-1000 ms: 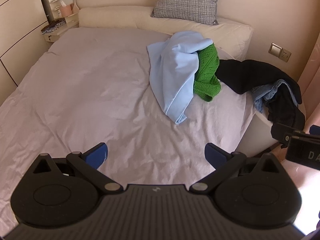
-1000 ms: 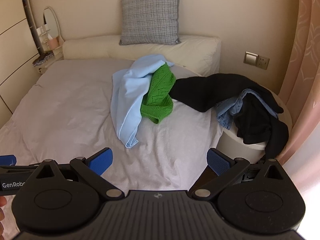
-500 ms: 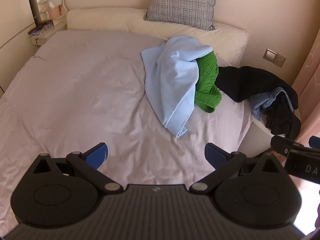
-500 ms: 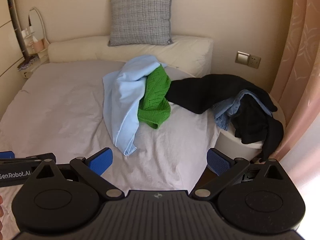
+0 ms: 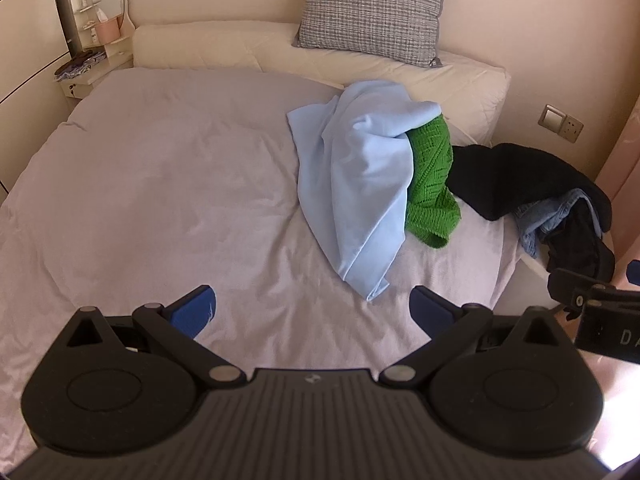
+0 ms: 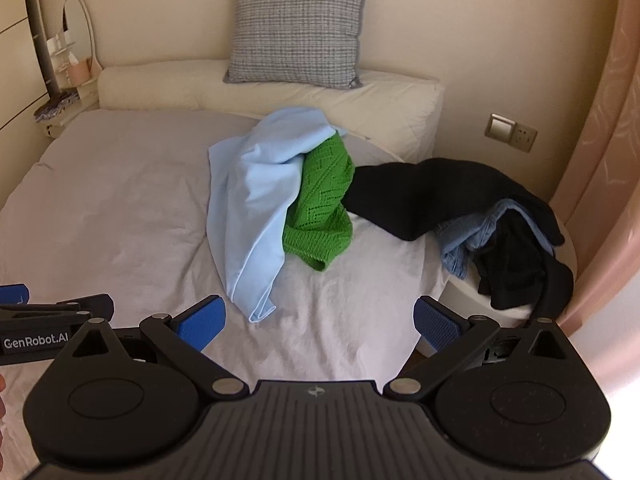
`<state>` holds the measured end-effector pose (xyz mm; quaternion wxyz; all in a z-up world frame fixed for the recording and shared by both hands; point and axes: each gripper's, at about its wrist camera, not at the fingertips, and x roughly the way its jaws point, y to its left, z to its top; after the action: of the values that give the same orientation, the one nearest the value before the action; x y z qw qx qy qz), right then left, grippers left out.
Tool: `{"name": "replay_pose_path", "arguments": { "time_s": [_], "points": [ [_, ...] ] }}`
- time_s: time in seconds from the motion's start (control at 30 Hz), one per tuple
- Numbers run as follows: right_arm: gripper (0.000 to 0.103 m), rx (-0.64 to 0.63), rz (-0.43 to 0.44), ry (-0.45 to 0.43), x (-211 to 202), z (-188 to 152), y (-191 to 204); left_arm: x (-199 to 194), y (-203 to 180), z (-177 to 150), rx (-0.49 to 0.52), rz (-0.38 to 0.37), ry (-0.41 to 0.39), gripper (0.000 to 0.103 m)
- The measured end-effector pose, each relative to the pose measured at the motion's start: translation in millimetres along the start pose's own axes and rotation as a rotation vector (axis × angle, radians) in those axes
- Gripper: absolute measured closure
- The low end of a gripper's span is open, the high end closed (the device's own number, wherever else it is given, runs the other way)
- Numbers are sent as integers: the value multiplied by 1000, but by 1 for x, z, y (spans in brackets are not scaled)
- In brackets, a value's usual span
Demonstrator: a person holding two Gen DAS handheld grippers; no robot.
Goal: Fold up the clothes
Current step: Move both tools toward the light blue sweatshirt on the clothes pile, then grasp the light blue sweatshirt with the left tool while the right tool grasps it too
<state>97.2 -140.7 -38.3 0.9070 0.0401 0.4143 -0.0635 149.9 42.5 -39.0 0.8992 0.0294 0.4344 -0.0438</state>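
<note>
i hold my left gripper (image 5: 312,306) wide open over the near part of the bed (image 5: 160,200), blue pads spread far apart with nothing between them but the pale lilac sheet. my right gripper (image 6: 318,320) is equally wide open and empty, hovering above the sheet near the bed's right edge. the clothes sit ahead of both: a light blue garment (image 5: 360,184) lies crumpled on the right half of the bed, its lower end trailing toward me, draped partly over a green knit sweater (image 5: 432,184) that touches it on its right. just beside the sweater, a black garment (image 6: 432,196) spans from the bed onto a round white side table (image 6: 516,308), where it lies piled with a piece of blue denim (image 6: 468,236) and more black clothing. a grey checked cushion (image 6: 298,20) leans against the wall on the cream pillow (image 6: 272,84) at the head of the bed.
</note>
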Motion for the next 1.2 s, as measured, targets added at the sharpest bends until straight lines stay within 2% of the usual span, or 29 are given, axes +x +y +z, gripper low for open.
{"name": "replay_pose_path", "arguments": {
  "time_s": [0.27,0.4,0.93,1.2],
  "points": [
    [0,-55,26,23,35,25,-6,34,-6,17,-57,15,4,1],
    [0,-66,55,54,65,41,-11,56,-15,31,-49,40,16,1],
    [0,-102,102,135,159,100,-35,152,-43,87,-96,36,124,1],
    [0,-114,125,176,198,113,-41,196,-40,95,-115,21,191,1]
  ]
}}
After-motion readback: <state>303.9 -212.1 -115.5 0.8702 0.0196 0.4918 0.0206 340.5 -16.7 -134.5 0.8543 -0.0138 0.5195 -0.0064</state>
